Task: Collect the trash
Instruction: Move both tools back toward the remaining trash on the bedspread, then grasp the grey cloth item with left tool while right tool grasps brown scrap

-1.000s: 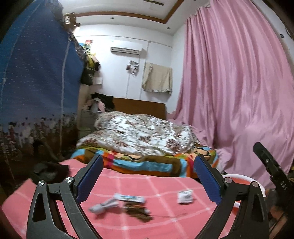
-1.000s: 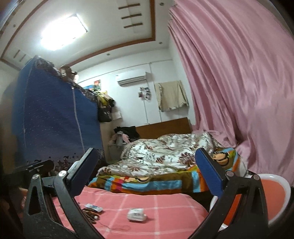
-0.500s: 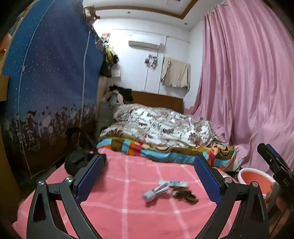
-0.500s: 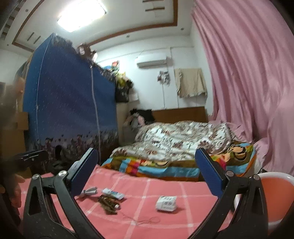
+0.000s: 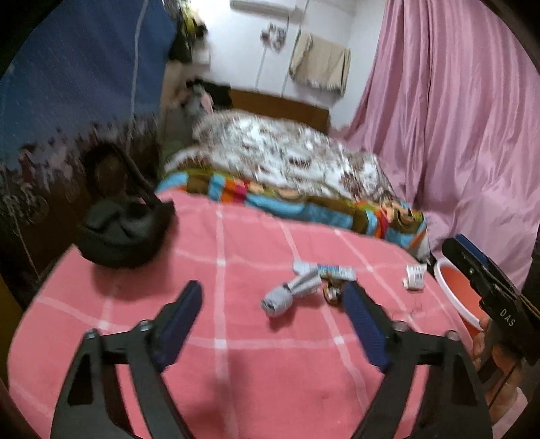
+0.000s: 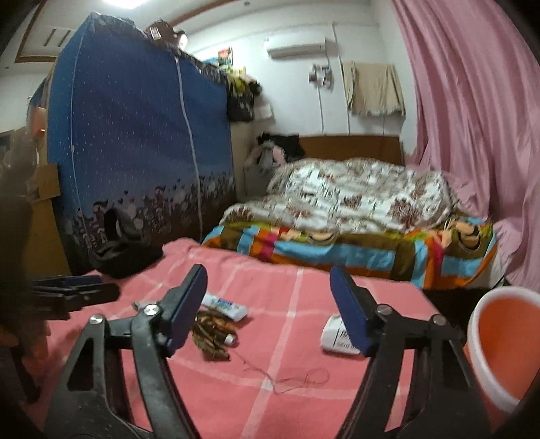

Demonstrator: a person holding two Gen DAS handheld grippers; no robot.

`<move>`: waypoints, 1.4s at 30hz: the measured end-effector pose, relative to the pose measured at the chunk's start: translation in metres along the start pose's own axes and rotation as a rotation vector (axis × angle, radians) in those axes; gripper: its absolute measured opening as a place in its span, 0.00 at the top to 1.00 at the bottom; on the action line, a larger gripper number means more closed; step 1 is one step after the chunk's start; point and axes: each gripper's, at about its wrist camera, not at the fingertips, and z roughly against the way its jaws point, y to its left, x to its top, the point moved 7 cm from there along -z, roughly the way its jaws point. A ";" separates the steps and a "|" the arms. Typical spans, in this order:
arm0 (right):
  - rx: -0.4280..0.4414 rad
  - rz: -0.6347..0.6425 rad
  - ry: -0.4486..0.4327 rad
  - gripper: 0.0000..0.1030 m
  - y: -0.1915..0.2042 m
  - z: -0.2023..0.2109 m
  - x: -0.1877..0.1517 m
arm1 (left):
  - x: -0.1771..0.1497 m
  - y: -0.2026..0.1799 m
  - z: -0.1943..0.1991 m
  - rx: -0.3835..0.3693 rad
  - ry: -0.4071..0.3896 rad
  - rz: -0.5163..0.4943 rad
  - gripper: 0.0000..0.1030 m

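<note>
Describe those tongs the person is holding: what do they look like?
Each of the two tongs is a black plastic frame with triangular cut-outs, silver pivot screws and two long fingers faced with ribbed blue pads. The left tongs and right tongs look alike. In the left view, the right one's side bears white letters "DAS".

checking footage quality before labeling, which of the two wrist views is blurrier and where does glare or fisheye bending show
Left wrist view: blurrier, motion smear on the floral quilt and grey crumpled wrapper; dark vignette corners. Right wrist view: sharper, white packet print still unreadable; ceiling light blown out at the top edge; blue wardrobe bows with fisheye distortion.
</note>
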 end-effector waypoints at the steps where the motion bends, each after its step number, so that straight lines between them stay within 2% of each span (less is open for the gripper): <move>1: 0.004 0.000 0.026 0.26 0.000 -0.005 -0.004 | -0.002 0.001 -0.009 -0.018 0.045 0.008 0.30; 3: 0.025 -0.011 0.075 0.34 0.000 -0.014 -0.012 | -0.004 0.004 -0.021 -0.038 0.095 0.026 0.32; 6: 0.059 -0.020 0.152 0.45 0.003 -0.028 -0.022 | -0.005 0.008 -0.035 -0.056 0.150 0.040 0.39; 10: 0.131 -0.049 0.246 0.53 0.009 -0.043 -0.038 | -0.005 0.006 -0.054 -0.092 0.221 0.042 0.46; 13: 0.158 -0.030 0.270 0.57 0.017 -0.045 -0.043 | -0.008 0.005 -0.065 -0.099 0.268 0.045 0.65; 16: 0.178 0.020 0.269 0.58 0.029 -0.043 -0.042 | -0.008 0.004 -0.068 -0.099 0.277 0.048 0.82; 22: 0.203 0.129 0.322 0.62 0.056 -0.053 -0.052 | -0.006 0.001 -0.058 -0.088 0.231 0.023 0.84; 27: 0.204 0.174 0.353 0.84 0.068 -0.060 -0.061 | -0.008 0.004 -0.046 -0.068 0.207 0.038 0.84; 30: 0.208 0.182 0.338 0.90 0.071 -0.056 -0.058 | -0.008 0.007 -0.038 -0.065 0.198 0.061 0.84; 38: 0.250 0.128 0.269 0.93 0.066 -0.036 -0.046 | -0.003 0.004 -0.012 -0.053 0.116 0.058 0.84; 42: 0.265 0.093 0.172 0.93 0.060 -0.012 -0.030 | -0.003 -0.002 -0.004 -0.037 0.085 0.034 0.84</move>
